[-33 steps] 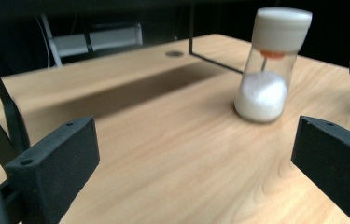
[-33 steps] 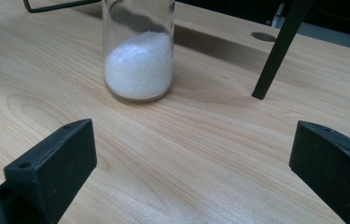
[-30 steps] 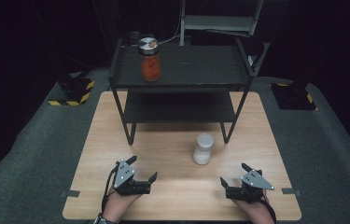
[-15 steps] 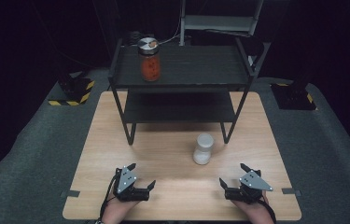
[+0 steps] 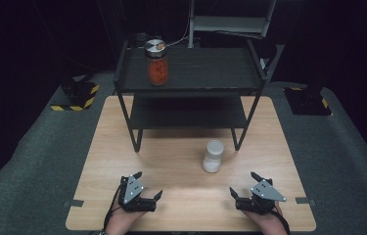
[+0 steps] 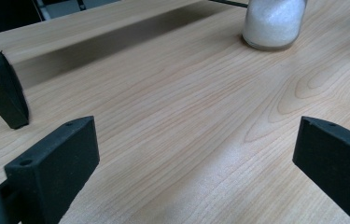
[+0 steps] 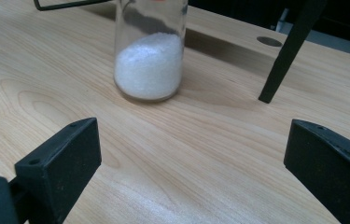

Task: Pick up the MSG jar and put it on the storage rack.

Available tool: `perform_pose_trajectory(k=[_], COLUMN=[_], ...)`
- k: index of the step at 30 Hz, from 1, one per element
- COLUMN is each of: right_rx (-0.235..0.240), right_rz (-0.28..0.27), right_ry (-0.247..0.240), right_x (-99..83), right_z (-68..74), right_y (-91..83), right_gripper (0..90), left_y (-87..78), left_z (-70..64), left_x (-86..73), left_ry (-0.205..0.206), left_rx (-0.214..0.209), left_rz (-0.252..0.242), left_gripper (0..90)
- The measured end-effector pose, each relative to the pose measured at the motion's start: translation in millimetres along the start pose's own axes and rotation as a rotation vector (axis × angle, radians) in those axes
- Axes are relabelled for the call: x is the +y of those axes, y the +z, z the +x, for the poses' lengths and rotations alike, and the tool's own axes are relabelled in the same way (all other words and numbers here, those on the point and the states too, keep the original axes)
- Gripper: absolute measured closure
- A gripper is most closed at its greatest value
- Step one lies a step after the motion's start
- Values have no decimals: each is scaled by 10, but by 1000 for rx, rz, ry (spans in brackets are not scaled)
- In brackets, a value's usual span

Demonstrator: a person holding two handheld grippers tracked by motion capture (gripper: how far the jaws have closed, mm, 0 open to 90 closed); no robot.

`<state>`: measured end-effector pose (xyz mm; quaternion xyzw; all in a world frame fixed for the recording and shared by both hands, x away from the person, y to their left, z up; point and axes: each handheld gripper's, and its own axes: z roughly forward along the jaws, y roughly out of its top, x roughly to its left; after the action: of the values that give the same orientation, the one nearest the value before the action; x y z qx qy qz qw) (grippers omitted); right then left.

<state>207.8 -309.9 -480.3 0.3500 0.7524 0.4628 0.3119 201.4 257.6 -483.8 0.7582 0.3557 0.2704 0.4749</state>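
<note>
Left gripper [image 5: 148,185] low near the table's front edge, jaws spread wide, empty, right gripper [image 5: 243,185] level with it, well apart, jaws likewise wide, both hands gripping from behind

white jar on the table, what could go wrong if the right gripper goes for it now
The white jar stands upright and looks tall and narrow, so a jaw of the right gripper clipping it could tip it. It also stands close to the black shelf's front right leg, so a wide-open approach might hit that.
</note>
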Motion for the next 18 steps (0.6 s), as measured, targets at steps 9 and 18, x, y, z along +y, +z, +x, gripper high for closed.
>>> perform_pose_trajectory(k=[9,18], right_rx=[-11,2], right_rz=[7,-33], right_ry=[39,23], right_x=[22,138], right_z=[-35,-11], right_y=[-34,-68], right_gripper=[4,4], left_y=[-26,-45], left_z=[28,42], left_x=[-17,-31], left_ry=[-11,-28], left_rx=[-7,-12], left_rz=[-3,-4], left_gripper=[4,4])
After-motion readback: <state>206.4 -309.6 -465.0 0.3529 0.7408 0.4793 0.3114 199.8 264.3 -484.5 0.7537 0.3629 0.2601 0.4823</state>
